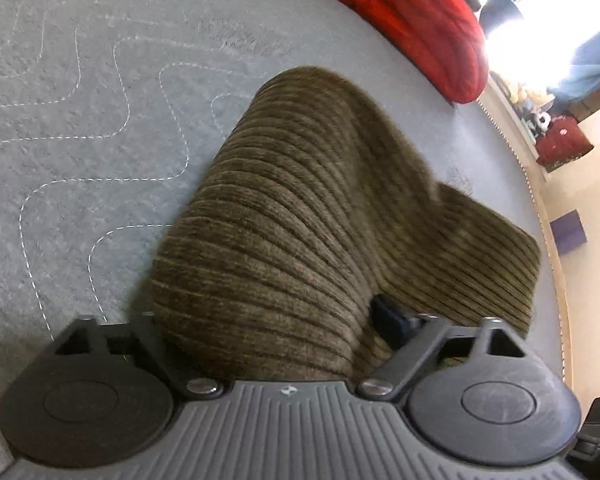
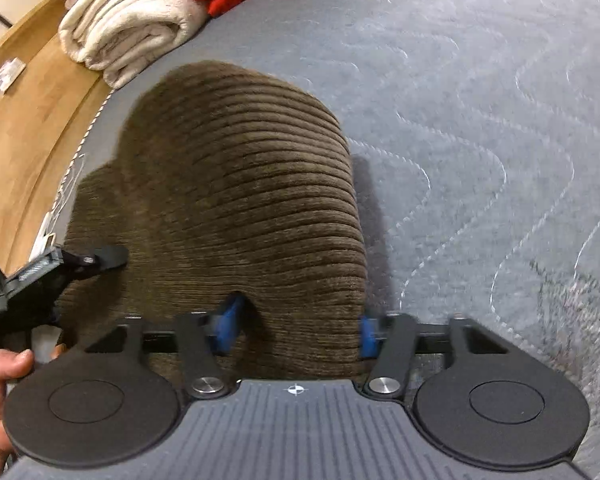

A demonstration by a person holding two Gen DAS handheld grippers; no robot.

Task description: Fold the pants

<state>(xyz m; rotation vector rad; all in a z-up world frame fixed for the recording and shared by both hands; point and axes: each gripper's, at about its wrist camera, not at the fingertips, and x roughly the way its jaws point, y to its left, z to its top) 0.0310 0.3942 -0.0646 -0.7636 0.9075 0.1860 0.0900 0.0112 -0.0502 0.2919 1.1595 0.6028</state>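
Note:
The olive-brown corduroy pants (image 1: 292, 216) lie on the grey quilted bed cover (image 1: 80, 120), lifted at my end into an arched fold. My left gripper (image 1: 268, 332) is shut on a bunch of the fabric; only its right finger (image 1: 392, 320) shows, the other is hidden under cloth. In the right wrist view the pants (image 2: 236, 184) hang forward from my right gripper (image 2: 300, 328), whose blue pads (image 2: 228, 324) clamp a fold of the fabric. The left gripper (image 2: 112, 258) shows at the left edge of that view, holding the same edge of the pants.
A red blanket (image 1: 412, 16) lies at the far side of the bed. Folded cream blankets (image 2: 128, 20) sit by the bed edge. Wooden floor (image 2: 28, 128) lies beyond the edge. A hand (image 2: 0, 384) holds the left gripper.

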